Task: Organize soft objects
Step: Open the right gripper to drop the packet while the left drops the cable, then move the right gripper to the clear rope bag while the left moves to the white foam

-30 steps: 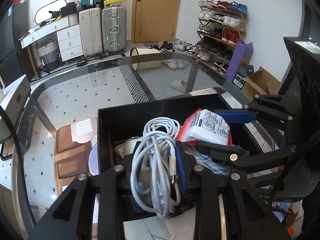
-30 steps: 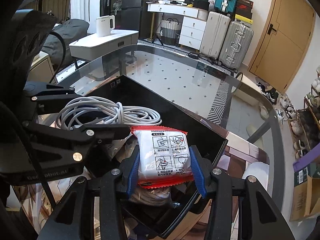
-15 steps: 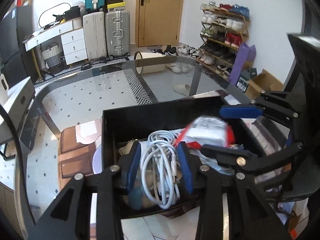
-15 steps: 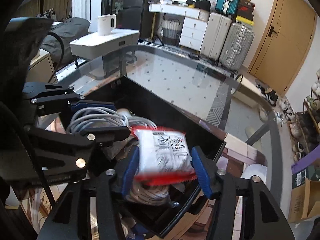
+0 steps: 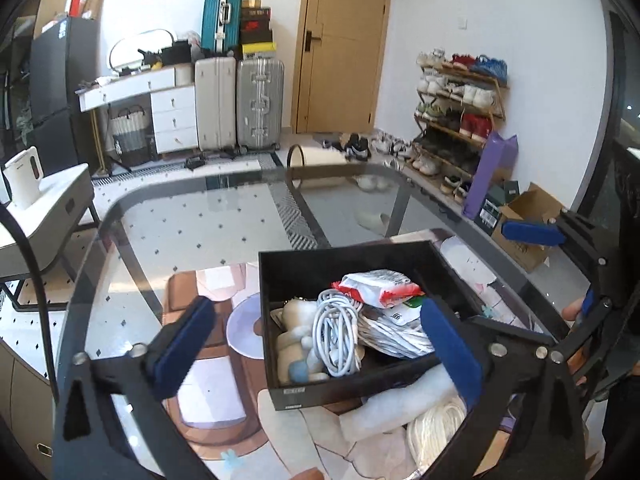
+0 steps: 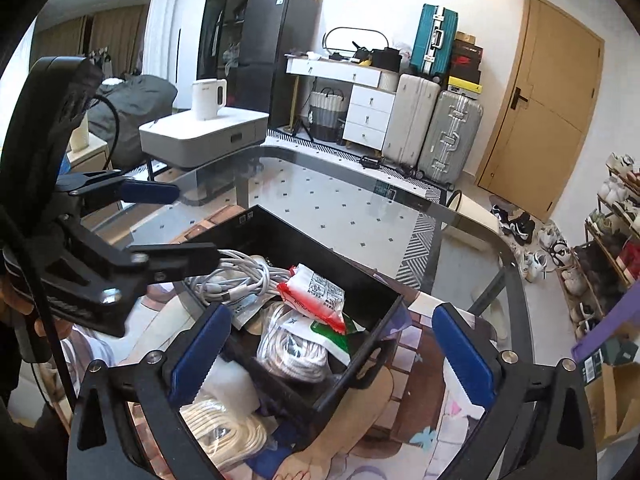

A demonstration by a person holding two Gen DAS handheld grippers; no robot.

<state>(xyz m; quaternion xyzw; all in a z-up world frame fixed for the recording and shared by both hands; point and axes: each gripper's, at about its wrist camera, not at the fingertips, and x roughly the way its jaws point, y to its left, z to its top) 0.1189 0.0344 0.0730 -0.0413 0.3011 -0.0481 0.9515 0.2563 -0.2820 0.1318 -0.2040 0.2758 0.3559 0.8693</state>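
Observation:
A black box [image 5: 344, 266] on the glass table holds a coiled white cable [image 5: 336, 332], a red-and-white packet [image 5: 378, 284], a pale plush toy [image 5: 296, 340] and a bagged white rope [image 6: 296, 344]. My left gripper [image 5: 316, 308] hovers above the box's near side, its jaws opening wide, nothing pressed between the blue pads. My right gripper [image 6: 332, 316] hangs over the other side, jaws also opening, and the packet [image 6: 316, 288] lies loose in the box [image 6: 360, 276] beyond them. The cable [image 6: 236, 276] rests beside the packet. Each gripper shows in the other's view.
A second white rope coil [image 5: 436, 428] and a white soft roll [image 5: 404, 404] lie in front of the box on a printed mat [image 6: 420, 364]. The glass table [image 5: 200, 220] stretches beyond. A white cabinet with a kettle [image 6: 208, 98], suitcases and a shoe rack stand around.
The left gripper let go of the cable and the right let go of the packet; both now lie in the box. Both grippers spread wide and drew back and up.

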